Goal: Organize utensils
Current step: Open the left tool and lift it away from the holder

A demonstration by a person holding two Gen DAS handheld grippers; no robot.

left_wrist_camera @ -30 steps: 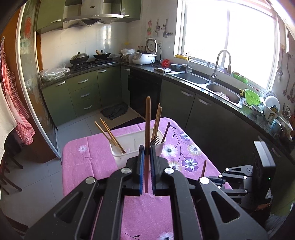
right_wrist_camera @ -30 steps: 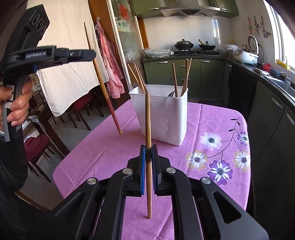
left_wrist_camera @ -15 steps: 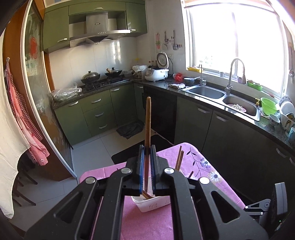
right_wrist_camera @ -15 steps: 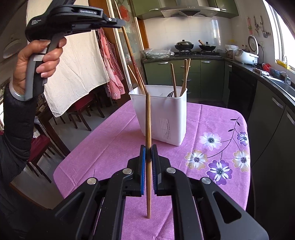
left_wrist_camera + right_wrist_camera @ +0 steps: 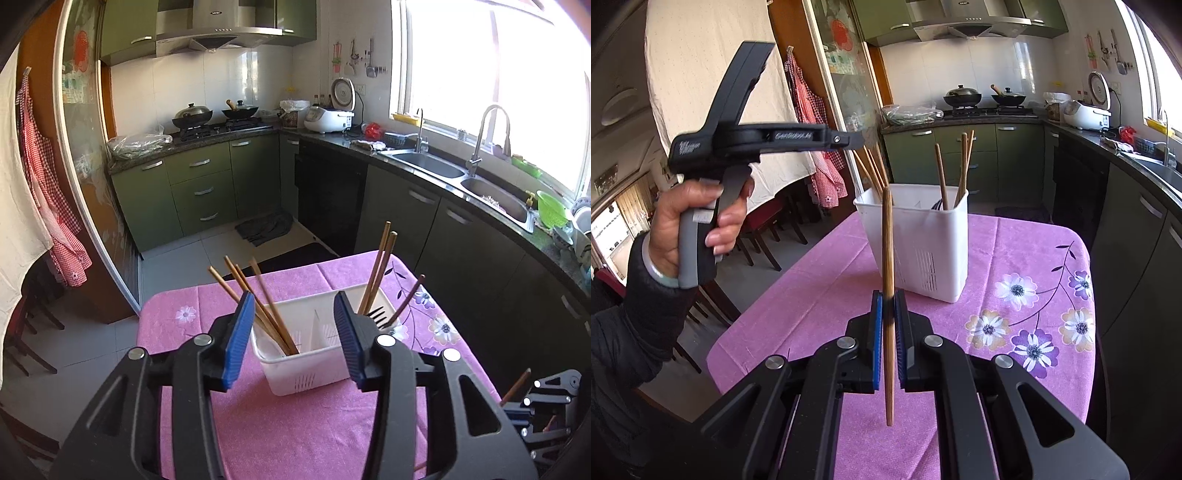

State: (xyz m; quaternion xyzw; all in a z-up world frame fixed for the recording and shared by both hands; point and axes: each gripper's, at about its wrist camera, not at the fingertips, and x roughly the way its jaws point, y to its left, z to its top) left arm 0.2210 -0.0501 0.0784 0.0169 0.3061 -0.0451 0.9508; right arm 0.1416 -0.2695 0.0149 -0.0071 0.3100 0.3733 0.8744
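A white plastic utensil holder [image 5: 306, 373] [image 5: 925, 240] stands on the pink flowered tablecloth [image 5: 295, 428] [image 5: 1015, 251]. Several wooden chopsticks [image 5: 258, 302] lean in its left compartment, more chopsticks [image 5: 376, 273] and a dark fork [image 5: 376, 314] in its right one. My left gripper [image 5: 293, 314] is open and empty, just above the holder; it shows at the left of the right wrist view [image 5: 862, 142]. My right gripper [image 5: 888, 306] is shut on one upright wooden chopstick [image 5: 887, 258], nearer than the holder.
Green kitchen cabinets [image 5: 199, 188], a stove with pans [image 5: 210, 114] and a sink [image 5: 461, 177] under the window line the far walls. Chairs [image 5: 768, 229] stand left of the table. My right gripper shows at the lower right of the left wrist view [image 5: 535, 406].
My left gripper has opened and let its chopstick drop into the holder's left compartment. It has tilted down over the holder. My right gripper has kept still with its chopstick.
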